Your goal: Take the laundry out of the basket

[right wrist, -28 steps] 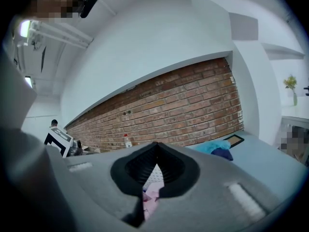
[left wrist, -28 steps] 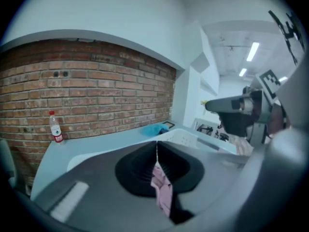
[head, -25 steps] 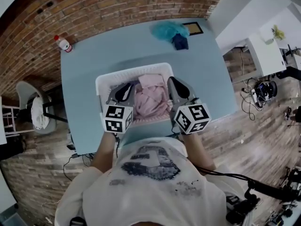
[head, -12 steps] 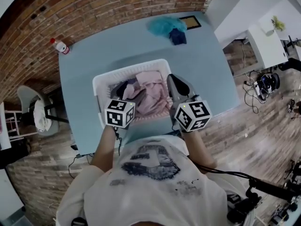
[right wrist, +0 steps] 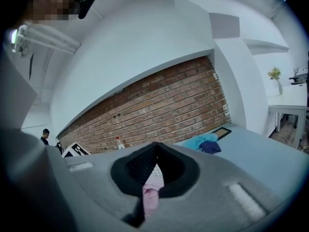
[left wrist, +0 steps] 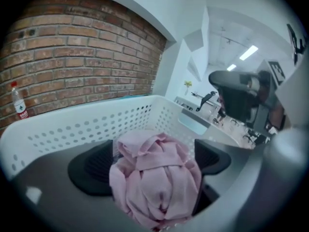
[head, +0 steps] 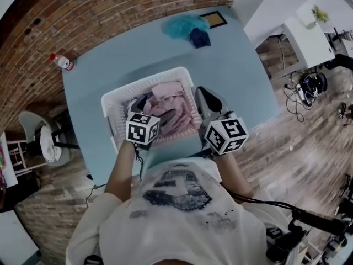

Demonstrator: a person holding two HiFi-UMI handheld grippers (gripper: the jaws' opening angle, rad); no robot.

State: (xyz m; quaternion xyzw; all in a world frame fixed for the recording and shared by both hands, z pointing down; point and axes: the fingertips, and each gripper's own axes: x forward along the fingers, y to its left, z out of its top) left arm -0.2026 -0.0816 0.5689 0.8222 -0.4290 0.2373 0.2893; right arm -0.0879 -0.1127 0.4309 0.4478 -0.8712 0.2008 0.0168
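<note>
Left gripper [left wrist: 157, 153]: jaws wide, just been opening, straddling the pink garment [left wrist: 154, 192] inside the basket [head: 110, 101]; not yet clamped. Right gripper [right wrist: 155, 151]: jaws closed, empty, at the basket's 3 o'clock rim. Blue and dark clothes [head: 185, 26] lie on the bench [head: 105, 65] at 1 o'clock, probably already removed. The pink load is still to lift.

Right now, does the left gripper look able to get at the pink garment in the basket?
Probably yes. The left gripper is down in the white basket. Its jaws have just been opening, and the pink garment bulges between them with nothing lying over it. The pads do not seem to press on it yet.
</note>
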